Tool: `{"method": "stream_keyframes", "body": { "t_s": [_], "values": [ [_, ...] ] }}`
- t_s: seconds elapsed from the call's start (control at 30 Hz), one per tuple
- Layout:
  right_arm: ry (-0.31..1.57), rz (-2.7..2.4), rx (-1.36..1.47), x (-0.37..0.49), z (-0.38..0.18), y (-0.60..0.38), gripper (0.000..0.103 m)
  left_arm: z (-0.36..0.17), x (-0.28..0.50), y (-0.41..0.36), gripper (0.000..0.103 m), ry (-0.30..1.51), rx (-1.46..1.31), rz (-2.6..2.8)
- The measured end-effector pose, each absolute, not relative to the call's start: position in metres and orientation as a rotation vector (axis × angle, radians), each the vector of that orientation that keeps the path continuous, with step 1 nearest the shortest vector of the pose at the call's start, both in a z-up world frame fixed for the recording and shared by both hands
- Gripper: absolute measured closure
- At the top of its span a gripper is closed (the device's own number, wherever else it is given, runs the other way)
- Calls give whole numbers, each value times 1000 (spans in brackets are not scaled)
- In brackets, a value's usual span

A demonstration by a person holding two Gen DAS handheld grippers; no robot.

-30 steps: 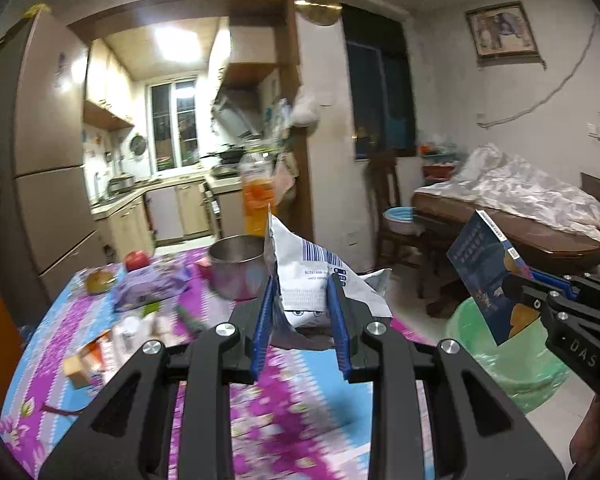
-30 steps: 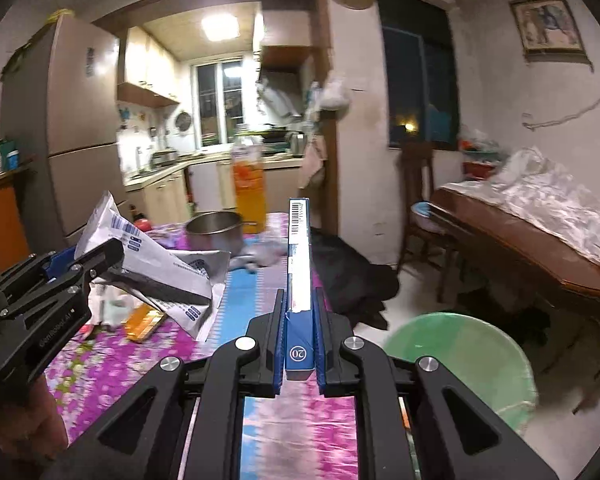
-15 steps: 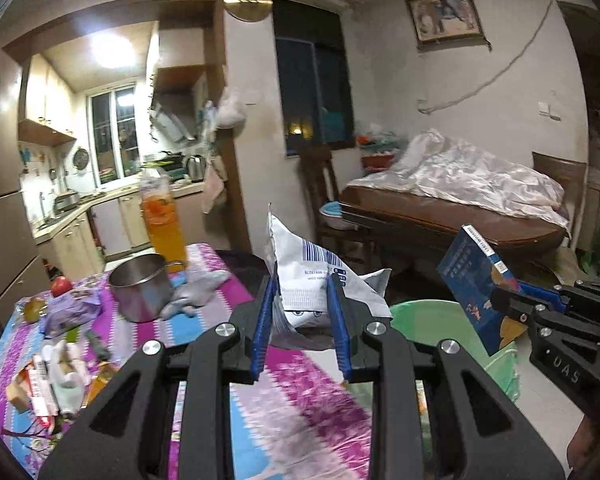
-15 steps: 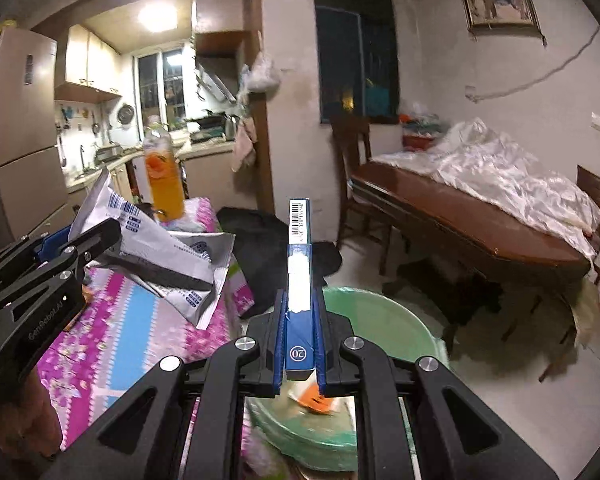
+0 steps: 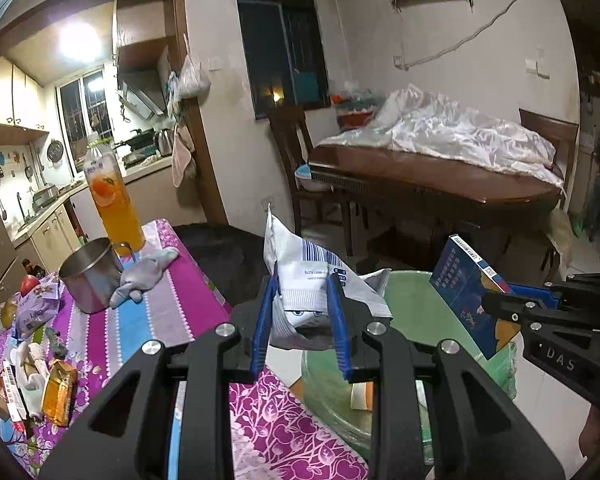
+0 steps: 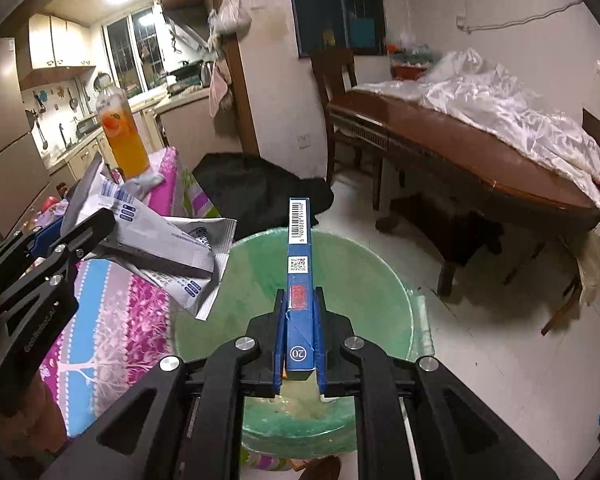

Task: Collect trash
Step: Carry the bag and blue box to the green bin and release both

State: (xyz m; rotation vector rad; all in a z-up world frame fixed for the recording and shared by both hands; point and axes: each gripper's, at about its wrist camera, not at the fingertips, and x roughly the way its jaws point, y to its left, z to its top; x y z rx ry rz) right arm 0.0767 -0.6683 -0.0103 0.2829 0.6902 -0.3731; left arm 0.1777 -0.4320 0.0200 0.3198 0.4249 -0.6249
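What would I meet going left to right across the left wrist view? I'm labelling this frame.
Apple → steel pot → juice bottle → white bag in the left tongs → green bin → blue box → right tongs.

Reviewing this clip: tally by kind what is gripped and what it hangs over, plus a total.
Crumpled white packet, in the left gripper: 1
Flat blue box, in the right gripper: 1
Green-lined bin under both: 1
Total: 3
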Motion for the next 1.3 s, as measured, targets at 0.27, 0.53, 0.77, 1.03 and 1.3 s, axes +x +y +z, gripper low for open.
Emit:
{"method": "stream_keyframes", "body": {
  "t_s": [0.27,0.53,0.77,1.03,1.3],
  "values": [
    [717,-408,289,81,-23,-690,90,12,192,-430,78,462,330,-581],
    [734,-409,287,81,-27,-688,90,10,193,-434,77,471,342,-585],
    [738,-408,290,81,-28,-688,90,9,193,-436,77,472,347,-584],
    [734,-407,293,82,-28,-688,89,4,194,-438,75,479,353,-574],
    [702,-401,320,76,-24,-692,65,0,200,-436,43,495,336,-570]
  ]
}}
